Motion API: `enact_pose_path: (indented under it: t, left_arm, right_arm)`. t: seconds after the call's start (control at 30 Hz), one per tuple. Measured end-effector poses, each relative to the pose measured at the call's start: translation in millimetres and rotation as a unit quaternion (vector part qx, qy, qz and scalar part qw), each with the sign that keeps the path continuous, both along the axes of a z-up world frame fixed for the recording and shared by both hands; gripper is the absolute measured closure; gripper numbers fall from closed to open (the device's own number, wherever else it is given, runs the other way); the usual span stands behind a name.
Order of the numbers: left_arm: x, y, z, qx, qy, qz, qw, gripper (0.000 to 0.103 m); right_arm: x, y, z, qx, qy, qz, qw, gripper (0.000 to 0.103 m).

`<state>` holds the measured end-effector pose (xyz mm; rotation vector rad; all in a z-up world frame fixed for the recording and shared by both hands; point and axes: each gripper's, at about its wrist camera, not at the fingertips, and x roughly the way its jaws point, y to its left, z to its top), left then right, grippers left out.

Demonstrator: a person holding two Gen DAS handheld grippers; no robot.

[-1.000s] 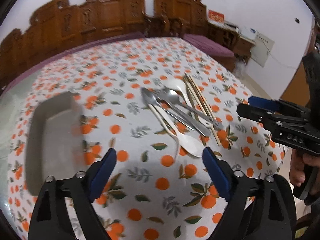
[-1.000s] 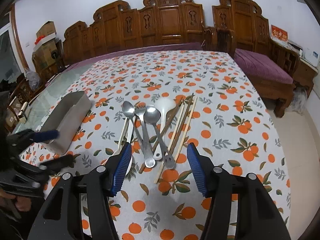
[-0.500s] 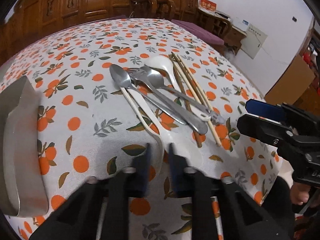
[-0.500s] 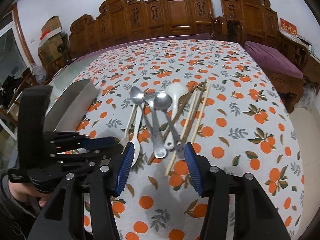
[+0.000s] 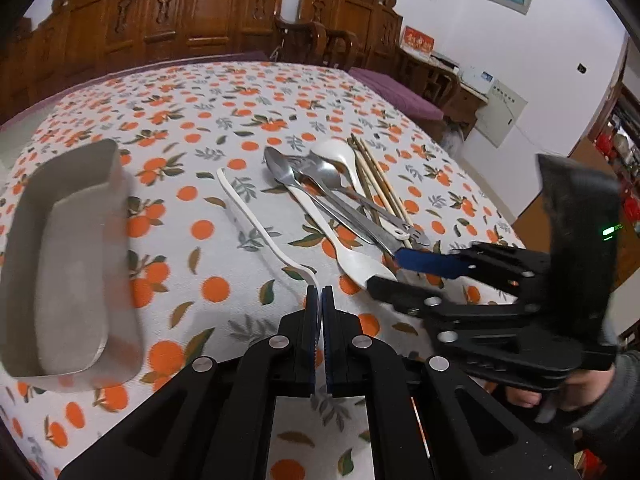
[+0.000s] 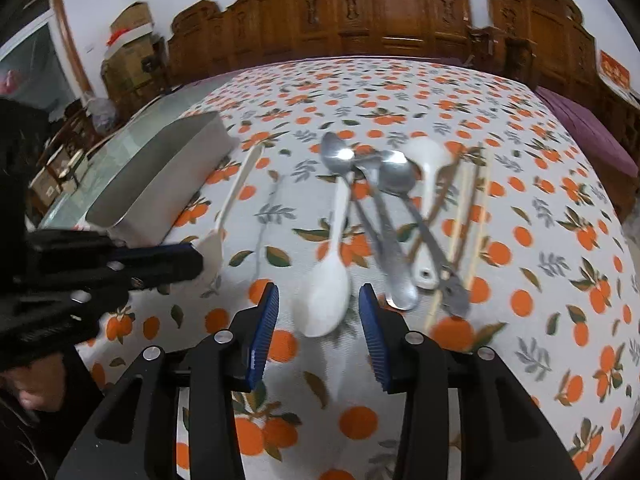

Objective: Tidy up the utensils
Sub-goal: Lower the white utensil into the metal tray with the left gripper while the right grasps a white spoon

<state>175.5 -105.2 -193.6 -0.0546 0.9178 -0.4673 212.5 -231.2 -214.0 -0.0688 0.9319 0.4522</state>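
My left gripper is shut on the bowl edge of a long white spoon, whose handle runs up and left over the orange-print cloth, apart from the pile. The right wrist view shows that spoon beside the grey tray, with the left gripper on its bowl. My right gripper straddles the bowl of a second white spoon. Its jaws are closing and the blue pads stand a little off the bowl on both sides. Metal spoons, a white ladle-spoon and chopsticks lie alongside.
The grey oblong tray sits on the table's left side with nothing visible inside. Carved wooden chairs line the far edge. The table's near edge drops away under both grippers. A hand in a grey sleeve holds the right gripper.
My left jaws closed on the white spoon and dragged it left, out of the pile. The right gripper sank toward the second white spoon and its jaws narrowed around the bowl.
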Motion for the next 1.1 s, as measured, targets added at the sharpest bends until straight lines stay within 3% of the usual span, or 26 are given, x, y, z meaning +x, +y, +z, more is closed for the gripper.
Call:
enact_pose_path:
  t: [0.2, 0.3, 0.37, 0.5, 0.9, 1.1]
  left_arm:
    - [-6.8, 14.8, 12.1, -0.001, -0.012, 0.008, 0.9999, 0.101]
    - [-11.4, 21.0, 17.6, -0.004, -0.016, 0.011, 0.9998, 0.101]
    - [-14.2, 24.3, 20.6, -0.006, -0.018, 0.011, 0.9997, 0.101]
    - [-18.7, 29.1, 25.8, -0.004, -0.024, 0.012, 0.9996, 0.101]
    - [-21.7, 46.9, 45.3, 0.011, -0.041, 0.014, 0.9990, 0.101]
    - [-17.3, 70.0, 52.2, 0.025, -0.043, 0.025, 0.9985, 0.101]
  right_arm:
    - [10.6, 15.6, -12.0, -0.035, 0.009, 0.023, 0.999, 0.060]
    - [14.0, 14.8, -16.1, -0.043, 0.014, 0.023, 0.999, 0.065]
    - [14.7, 14.8, -16.3, -0.052, 0.012, 0.024, 0.998, 0.071]
    - [14.2, 13.8, -10.3, -0.054, 0.007, 0.024, 0.998, 0.095]
    - [-14.5, 38.6, 29.7, 0.019, 0.006, 0.060, 0.998, 0.096]
    - [-18.6, 55.3, 47.2, 0.029, -0.010, 0.066, 0.997, 0.096]
